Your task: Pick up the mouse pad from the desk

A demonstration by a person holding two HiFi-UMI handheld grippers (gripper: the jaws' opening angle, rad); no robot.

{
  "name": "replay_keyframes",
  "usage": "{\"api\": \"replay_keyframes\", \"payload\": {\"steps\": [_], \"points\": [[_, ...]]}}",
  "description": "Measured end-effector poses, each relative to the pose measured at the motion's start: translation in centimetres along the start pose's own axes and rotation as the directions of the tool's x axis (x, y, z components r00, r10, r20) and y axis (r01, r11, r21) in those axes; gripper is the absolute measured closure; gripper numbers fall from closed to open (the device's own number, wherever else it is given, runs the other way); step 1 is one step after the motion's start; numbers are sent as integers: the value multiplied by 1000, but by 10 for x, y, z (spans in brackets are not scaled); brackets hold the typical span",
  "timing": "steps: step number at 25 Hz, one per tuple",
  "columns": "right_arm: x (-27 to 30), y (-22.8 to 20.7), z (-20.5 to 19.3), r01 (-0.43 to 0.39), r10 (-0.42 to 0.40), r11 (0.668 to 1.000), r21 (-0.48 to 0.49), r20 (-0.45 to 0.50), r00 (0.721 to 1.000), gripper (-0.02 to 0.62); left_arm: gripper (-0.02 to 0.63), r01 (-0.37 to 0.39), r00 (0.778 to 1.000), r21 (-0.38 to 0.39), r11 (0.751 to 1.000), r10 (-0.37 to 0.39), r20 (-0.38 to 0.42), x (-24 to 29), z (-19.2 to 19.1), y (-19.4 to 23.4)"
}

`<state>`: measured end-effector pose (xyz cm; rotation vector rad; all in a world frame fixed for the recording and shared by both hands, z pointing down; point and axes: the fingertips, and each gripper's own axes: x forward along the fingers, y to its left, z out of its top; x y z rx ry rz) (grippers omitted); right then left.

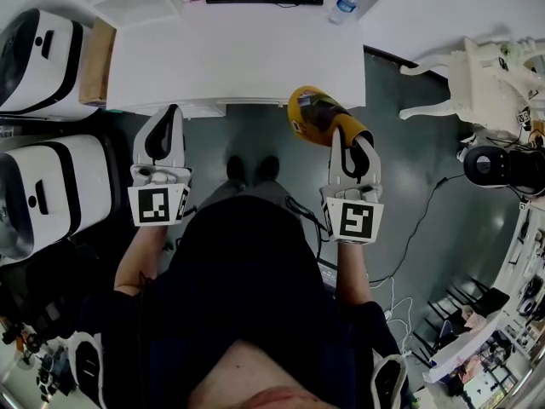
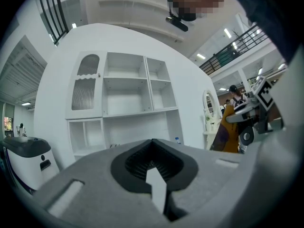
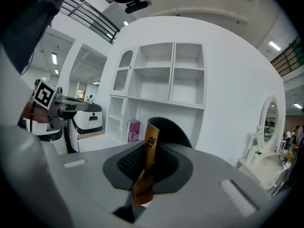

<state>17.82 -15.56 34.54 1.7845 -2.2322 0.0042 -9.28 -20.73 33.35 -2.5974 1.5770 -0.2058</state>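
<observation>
Item, mouse pad point(image 1: 313, 113): we are holding it pinched in the closed right tongs point(image 1: 351, 139), clear of the tabletop point(image 1: 238, 58) ahead, left tongs point(image 1: 170, 113) closed empty alongside; pick-up seemingly done, next needing only a steady grip.

The left gripper point(image 2: 152, 148), fingers together and empty, faces a white shelf unit point(image 2: 126, 99).

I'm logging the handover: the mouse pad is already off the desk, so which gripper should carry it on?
Right. The right gripper is shut on the yellow mouse pad, clear of the desk; the left gripper holds nothing.
</observation>
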Motion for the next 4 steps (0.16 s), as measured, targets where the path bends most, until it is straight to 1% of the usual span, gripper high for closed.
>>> {"api": "replay_keyframes", "payload": {"steps": [4], "points": [[1, 2, 3, -5, 5, 1000, 0, 13, 1000, 577, 604, -1, 1000, 0, 1000, 1, 3, 0, 1, 0]]}}
